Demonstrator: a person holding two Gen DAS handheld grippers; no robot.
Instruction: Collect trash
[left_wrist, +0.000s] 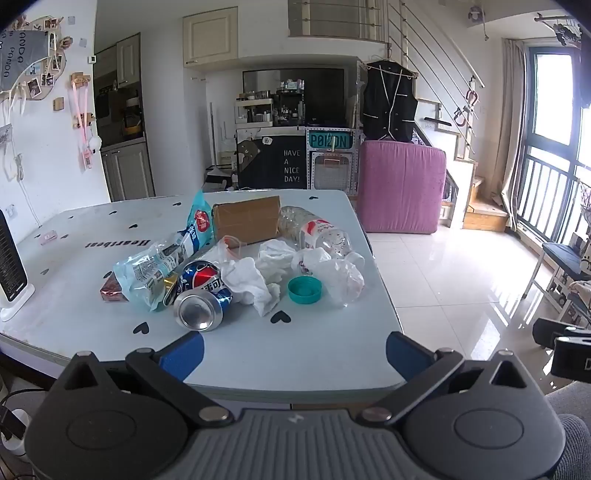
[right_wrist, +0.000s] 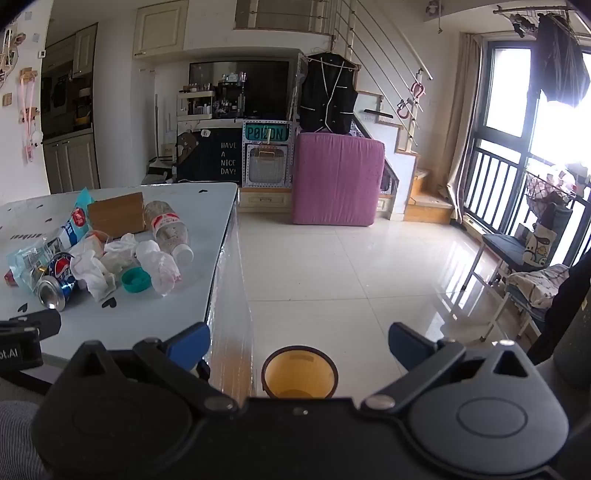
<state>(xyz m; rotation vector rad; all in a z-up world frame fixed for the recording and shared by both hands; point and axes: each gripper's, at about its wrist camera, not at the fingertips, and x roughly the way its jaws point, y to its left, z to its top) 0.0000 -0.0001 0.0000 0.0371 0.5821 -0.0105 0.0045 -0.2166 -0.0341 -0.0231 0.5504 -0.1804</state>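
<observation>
Nothing picked up yet: all trash sits in one pile on the table (left_wrist: 92, 325), toward its right edge, and both tools are empty. Left gripper (left_wrist: 294, 349) hangs spread wide over the near table edge, aimed at the pile. Right gripper (right_wrist: 299, 341) is also spread wide, off the table's right side, looking down over the floor at the trash bin (right_wrist: 299, 372), which stands on the floor just beside the table's near right corner.

Pile contents, left wrist view: dented soda can (left_wrist: 201, 299) lying on its side, closest to the near edge; teal cap (left_wrist: 304, 290) to its right; crumpled tissues (left_wrist: 251, 282) between them; snack bag (left_wrist: 147, 271) left of the can over a small red box (left_wrist: 110, 291); blue wrapper (left_wrist: 199, 225) behind; cardboard box (left_wrist: 246, 219) and plastic bottle (left_wrist: 317, 230) toward the far side; clear plastic wrap (left_wrist: 341, 275) nearest the right edge.

Step in hand, as I read it: first grab. Best pick looks like the can, since it is nearest and free on its near side. Suggest:
- come in low with fingers either side of the can's body, across its width, not the round ends, or it may roll
- avoid snagging the tissue touching it
- squeeze lightly, it's already dented
- carry right, past the table edge, release over the bin mouth

Light items (tissues, wrap) may drift if released high.
</observation>
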